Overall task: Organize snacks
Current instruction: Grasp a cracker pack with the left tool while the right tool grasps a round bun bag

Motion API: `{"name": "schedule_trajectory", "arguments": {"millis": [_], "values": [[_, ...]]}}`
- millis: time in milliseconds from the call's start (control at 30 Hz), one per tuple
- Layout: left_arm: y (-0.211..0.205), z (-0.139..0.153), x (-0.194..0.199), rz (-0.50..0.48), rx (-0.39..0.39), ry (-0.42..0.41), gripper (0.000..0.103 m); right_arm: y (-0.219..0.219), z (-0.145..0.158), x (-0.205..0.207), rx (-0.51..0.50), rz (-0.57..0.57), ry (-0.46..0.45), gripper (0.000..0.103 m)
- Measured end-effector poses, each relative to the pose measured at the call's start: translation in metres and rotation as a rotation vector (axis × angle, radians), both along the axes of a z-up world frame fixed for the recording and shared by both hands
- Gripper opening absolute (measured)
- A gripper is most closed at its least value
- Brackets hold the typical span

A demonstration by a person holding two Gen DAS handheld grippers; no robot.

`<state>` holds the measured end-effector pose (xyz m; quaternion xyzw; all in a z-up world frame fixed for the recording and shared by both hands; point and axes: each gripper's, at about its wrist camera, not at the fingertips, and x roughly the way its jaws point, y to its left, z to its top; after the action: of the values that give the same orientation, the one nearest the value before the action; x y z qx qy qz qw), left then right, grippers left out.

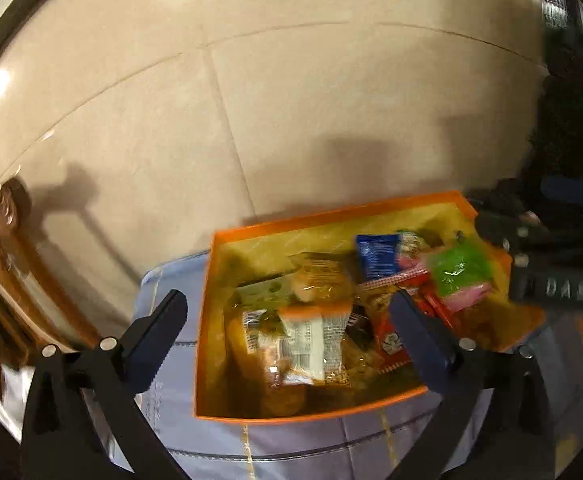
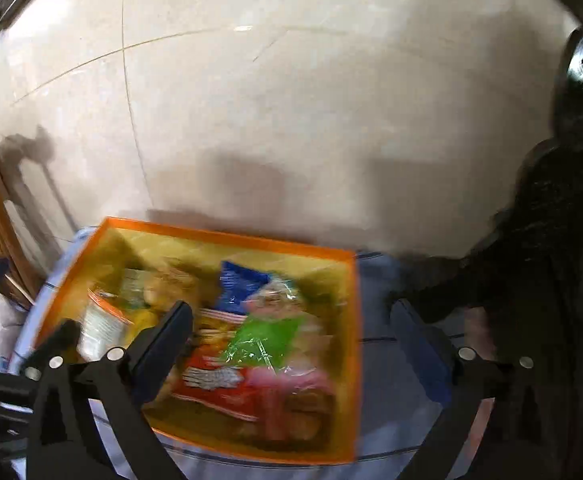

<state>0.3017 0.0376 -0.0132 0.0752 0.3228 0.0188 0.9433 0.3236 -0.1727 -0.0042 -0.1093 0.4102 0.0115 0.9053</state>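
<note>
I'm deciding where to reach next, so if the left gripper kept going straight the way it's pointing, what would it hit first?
Probably the snack packets piled in the orange bin. The left gripper hangs open and empty above them, though depth is unclear.

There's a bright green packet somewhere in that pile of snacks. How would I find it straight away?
Look for the orange box standing on the pale blue cloth; it is full of snack packets. The green packet lies on top of the heap, just in front of a blue packet and beside a red one. It alone is vivid green, with a pink end.
</note>
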Motion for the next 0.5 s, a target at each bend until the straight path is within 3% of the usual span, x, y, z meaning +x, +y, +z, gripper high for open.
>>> {"name": "schedule_trajectory", "arguments": {"millis": [167,367,500], "values": [[-0.025,-0.018,-0.044,-0.26,-0.045,0.016,0.099,-0.042,0.008,-0.065,-0.029,-0.023,0.026,0.099],[-0.081,-0.091,-0.118,-0.659,0.183,-0.014,0.099,-0.102,-0.04,-0.188,-0.014,-0.023,0.24,0.099],[-0.098,-0.135,-0.135,-0.832,0.175,0.09,0.099,-0.123,-0.079,-0.238,-0.034,-0.058,0.347,0.099]]}}
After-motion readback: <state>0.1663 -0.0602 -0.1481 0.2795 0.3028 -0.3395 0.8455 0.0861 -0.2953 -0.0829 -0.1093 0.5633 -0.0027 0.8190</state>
